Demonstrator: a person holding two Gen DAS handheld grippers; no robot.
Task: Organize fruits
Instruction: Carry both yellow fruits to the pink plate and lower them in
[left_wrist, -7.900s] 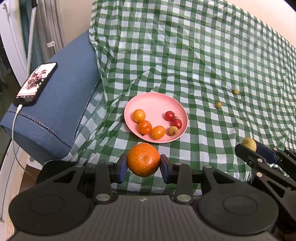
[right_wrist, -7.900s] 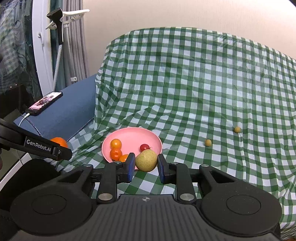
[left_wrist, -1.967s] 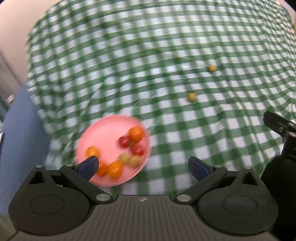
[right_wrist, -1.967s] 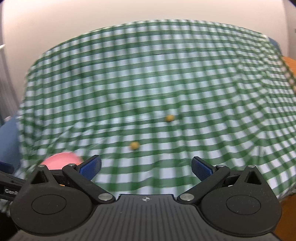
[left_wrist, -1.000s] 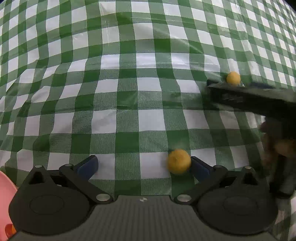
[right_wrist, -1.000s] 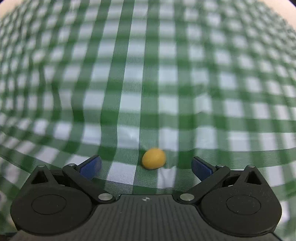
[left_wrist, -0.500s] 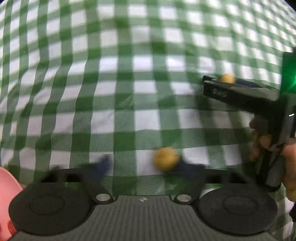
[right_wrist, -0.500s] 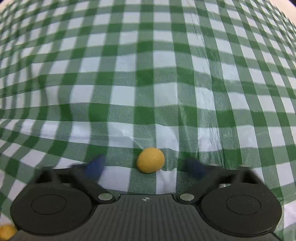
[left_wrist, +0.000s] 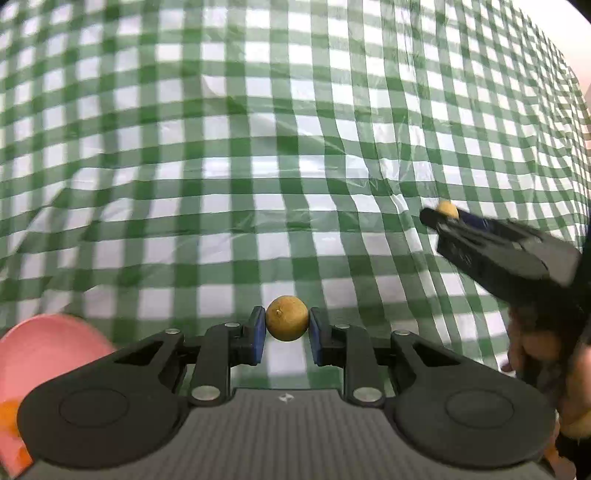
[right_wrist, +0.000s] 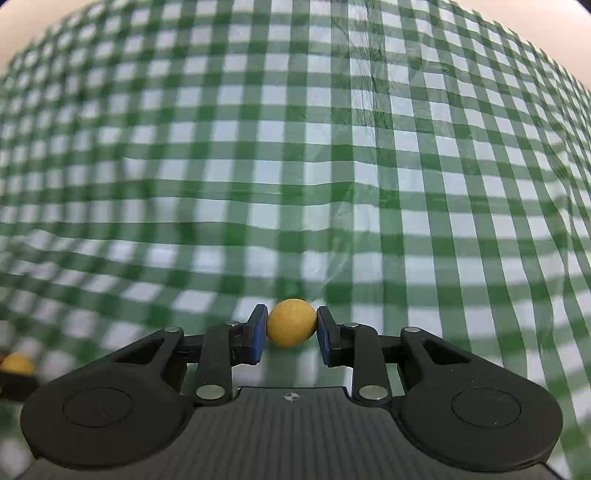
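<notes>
The left gripper (left_wrist: 287, 328) has its jaws clenched on a small round yellow-brown fruit (left_wrist: 287, 323), which sits squarely between the two blue pads (left_wrist: 258, 334), touched on both sides and lifted clear of the cloth below. The right gripper (right_wrist: 291, 332) grasps a second small yellow fruit (right_wrist: 291, 327) in the same way: the ball is centred between the blue pads, both pressing on it, near their tips.

In the left wrist view the right gripper also shows at the right edge, reaching in from the side with its fruit at the tip, and part of the person's hand (left_wrist: 543, 343) wraps its handle. In the right wrist view the left gripper's fruit appears as a blurred yellow spot at the lower left edge.

No brand name or writing can be read in either view; only a small emblem sits on the ribbed grey body of each gripper.

The surface under both grippers is a green-and-white checked cloth (left_wrist: 258, 147), thin, glossy and creased, with folds running across it. A pink plate (left_wrist: 48, 339) lies at the lower left of the left wrist view, with something orange on it at the very edge. A pale wall (right_wrist: 554, 22) shows beyond the cloth's far edge.
</notes>
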